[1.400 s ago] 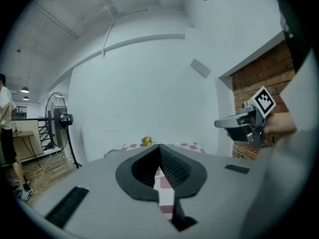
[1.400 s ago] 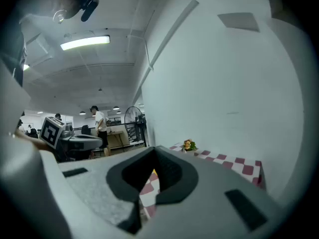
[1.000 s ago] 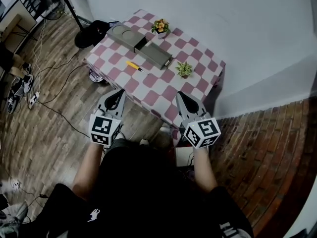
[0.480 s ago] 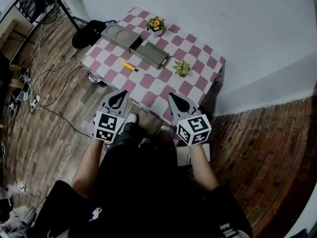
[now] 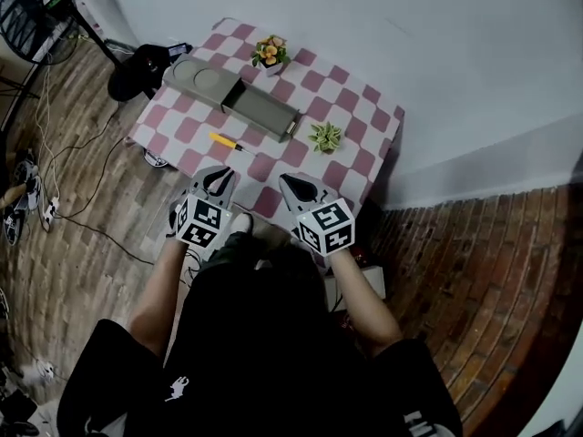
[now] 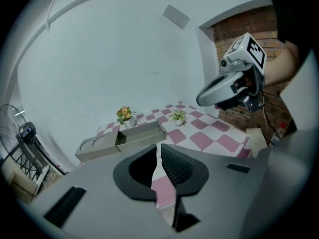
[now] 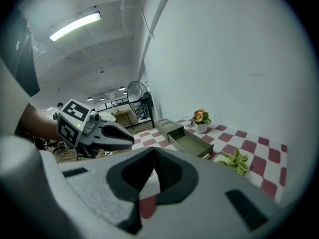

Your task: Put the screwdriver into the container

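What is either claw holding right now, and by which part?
Nothing. The left claw is opening with nothing between its jaws, the right claw is shut and empty; the screwdriver lies on the table.

A small table (image 5: 360, 157) with a pink and white checked cloth stands against a white wall (image 5: 428, 35). On it, close to the wall, is a little pot of orange flowers (image 5: 270, 53). A small green plant (image 5: 325, 136) sits further along. A black fan (image 5: 32, 3) stands off to one side. Wires (image 5: 86, 203) lie across the wooden floor (image 5: 64, 280). On the other side is a red brick floor (image 5: 474, 271).
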The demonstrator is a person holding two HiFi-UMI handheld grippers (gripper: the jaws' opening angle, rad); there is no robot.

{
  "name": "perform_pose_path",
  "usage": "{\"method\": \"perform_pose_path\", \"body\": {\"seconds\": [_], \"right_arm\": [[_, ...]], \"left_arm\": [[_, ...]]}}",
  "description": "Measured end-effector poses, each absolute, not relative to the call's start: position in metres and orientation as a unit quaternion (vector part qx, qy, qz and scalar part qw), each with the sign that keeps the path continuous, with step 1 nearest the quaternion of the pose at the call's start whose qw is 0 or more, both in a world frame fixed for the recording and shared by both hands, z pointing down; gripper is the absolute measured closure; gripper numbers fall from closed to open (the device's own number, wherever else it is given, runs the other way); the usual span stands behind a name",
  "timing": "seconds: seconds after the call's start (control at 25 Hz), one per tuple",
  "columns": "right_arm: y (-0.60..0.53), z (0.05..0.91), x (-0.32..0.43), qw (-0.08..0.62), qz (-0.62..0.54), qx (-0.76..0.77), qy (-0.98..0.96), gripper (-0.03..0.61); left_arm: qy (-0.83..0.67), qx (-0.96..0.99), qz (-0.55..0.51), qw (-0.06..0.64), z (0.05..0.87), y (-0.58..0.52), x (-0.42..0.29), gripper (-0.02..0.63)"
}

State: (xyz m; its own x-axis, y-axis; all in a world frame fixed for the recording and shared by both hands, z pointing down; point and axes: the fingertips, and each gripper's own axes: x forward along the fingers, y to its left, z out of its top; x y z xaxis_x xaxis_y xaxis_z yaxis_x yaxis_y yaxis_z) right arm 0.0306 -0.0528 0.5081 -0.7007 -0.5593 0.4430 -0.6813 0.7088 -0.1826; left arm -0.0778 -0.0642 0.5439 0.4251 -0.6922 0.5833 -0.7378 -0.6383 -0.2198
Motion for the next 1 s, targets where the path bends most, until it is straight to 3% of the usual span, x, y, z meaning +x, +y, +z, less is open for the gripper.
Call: {"method": "perform_pose_path", "body": {"seconds": [0.44,1.0], "right_arm": [[-0.115,0.552,-0.005,0.218,0.211,0.361,-0.882,0.575],[-0.140,0.570,-0.005,0.221,0.255,0.403,-0.851,0.575]], "left_arm": [[-0.247,0.832,0.495,-0.034,0.631,-0.146,-0.102,0.464],[-0.060,0.811,0.576,-0.082,0.690,-0.170,-0.100,0.463]]}}
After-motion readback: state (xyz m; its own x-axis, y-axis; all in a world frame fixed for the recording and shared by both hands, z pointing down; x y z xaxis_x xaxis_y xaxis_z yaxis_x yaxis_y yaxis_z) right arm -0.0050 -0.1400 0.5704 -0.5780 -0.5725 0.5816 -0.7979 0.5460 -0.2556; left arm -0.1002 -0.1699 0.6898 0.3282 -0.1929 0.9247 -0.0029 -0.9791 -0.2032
